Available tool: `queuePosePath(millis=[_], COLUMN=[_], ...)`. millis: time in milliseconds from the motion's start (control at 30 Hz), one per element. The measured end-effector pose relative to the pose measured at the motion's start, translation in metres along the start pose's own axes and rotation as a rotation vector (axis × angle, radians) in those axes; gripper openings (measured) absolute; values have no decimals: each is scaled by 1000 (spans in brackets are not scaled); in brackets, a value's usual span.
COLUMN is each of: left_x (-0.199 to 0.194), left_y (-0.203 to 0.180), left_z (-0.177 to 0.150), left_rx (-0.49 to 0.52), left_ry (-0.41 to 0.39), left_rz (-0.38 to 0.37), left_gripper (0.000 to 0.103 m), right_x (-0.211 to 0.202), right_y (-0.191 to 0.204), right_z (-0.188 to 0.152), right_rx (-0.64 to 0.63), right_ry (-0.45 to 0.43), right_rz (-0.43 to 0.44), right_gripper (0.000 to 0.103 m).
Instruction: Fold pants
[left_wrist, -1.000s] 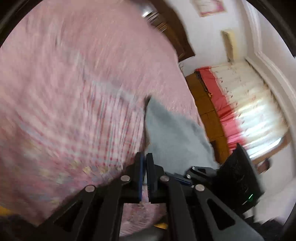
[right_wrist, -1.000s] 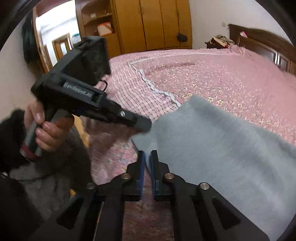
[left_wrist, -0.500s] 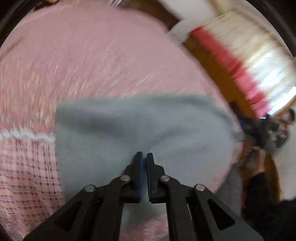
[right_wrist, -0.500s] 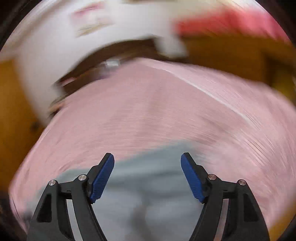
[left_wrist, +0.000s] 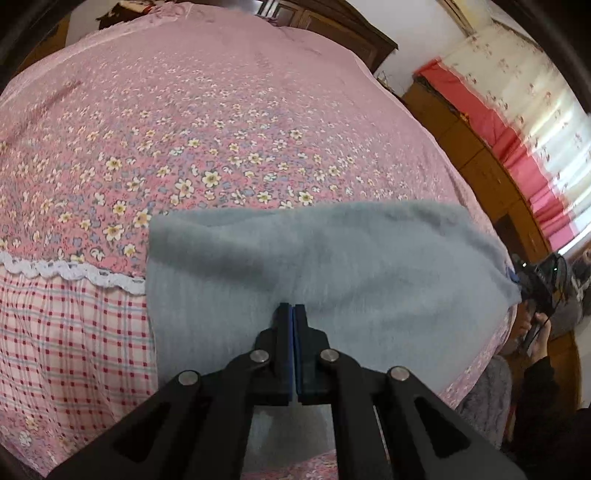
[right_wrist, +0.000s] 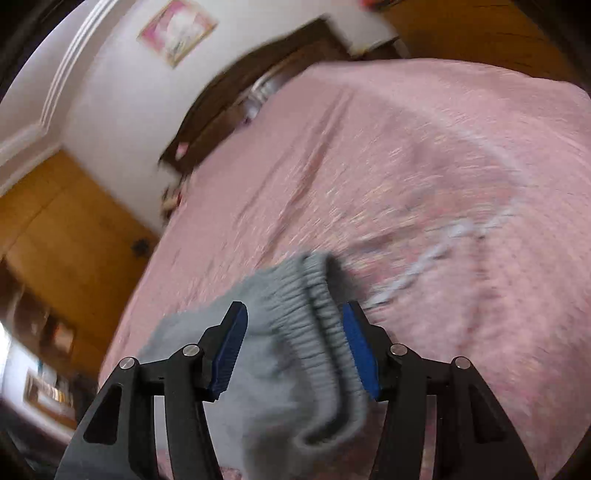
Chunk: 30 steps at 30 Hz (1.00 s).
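At twelve o'clock of the parted right gripper (right_wrist: 295, 347), the pants' (right_wrist: 280, 354) ribbed waistband (right_wrist: 317, 317) lies between the pads, ungrasped. The left gripper (left_wrist: 293, 314), pressed together, pinches cloth; long axis nine-to-three

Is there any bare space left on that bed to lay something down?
Yes. The floral bedspread beyond the grey pants is bare up to the headboard, and the checked strip beside them too. Crowded only near the bed edge, around the pants.
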<state>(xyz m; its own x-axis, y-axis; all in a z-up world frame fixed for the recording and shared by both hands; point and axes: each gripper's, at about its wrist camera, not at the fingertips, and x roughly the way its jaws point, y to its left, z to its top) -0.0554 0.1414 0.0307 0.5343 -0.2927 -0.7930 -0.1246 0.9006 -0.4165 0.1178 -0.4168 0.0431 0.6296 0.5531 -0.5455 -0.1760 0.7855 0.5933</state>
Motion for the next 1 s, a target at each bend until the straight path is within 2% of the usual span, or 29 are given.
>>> queuePosePath(millis=[33,100,167,200,233,267,333,400,433,467,500,533,567,667,700,733,800,833,867,933,1000], left_x=[-3,-10,-15,-21,-22,-25,-31,-48,-59,-74,-80,-84,-79,-42,-21,11,56,79,94,114,118], left_y=[2,14,26,35,40,43,45,35,29,21,15,3,-14,-62,-80,-102,-120,-124,-125,-132,-138], left_z=[-1,-6,-10,-13,-17,-21,-26,-30,-31,-26,-22,-8,10,59,75,92,113,120,122,119,117], left_rx=[-4,-17,-44,-62,-78,-81,-64,-23,-9,7,17,37,64,137,157,176,152,87,30,-42,-63], left_ry=[-7,-9,-2,0,0,-3,-21,-117,-166,-228,-255,-268,-242,-127,-63,34,162,252,330,486,522], left_rz=[-6,-18,-41,-55,-63,-60,-46,-27,-47,-111,-154,-220,-278,-407,-459,-507,-458,-412,-424,-554,-569], left_gripper=[2,2,2,2,2,2,3,4,8,14,20,33,40,43,45,51,54,53,53,53,53], right_x=[5,7,-11,-15,-17,-11,-1,7,-1,-14,-25,-33,-42,-34,-31,-15,8,18,23,33,47], right_y=[7,11,7,4,-1,-4,-6,-4,1,5,16,26,46,94,98,106,115,117,117,114,122], right_z=[1,4,13,17,18,15,7,-2,-8,-14,-17,-17,-26,-58,-66,-79,-97,-102,-106,-113,-115], right_rx=[-50,-77,-75,-63,-40,-41,-85,-107,-127,-151,-176,-190,-212,-264,-263,-259,-297,-336,-374,-428,-419], right_ry=[25,33,-80,-108,-121,-100,-25,33,-1,-45,-104,-149,-206,-264,-262,-234,-153,-91,-61,11,41], right_rz=[-26,-65,-18,-7,5,-18,-130,-248,-311,-342,-355,-338,-265,-54,-29,0,-40,-99,-136,-180,-168], right_gripper=[23,22,18,18,18,18,23,54,58,60,61,62,65,66,66,66,66,66,66,66,66])
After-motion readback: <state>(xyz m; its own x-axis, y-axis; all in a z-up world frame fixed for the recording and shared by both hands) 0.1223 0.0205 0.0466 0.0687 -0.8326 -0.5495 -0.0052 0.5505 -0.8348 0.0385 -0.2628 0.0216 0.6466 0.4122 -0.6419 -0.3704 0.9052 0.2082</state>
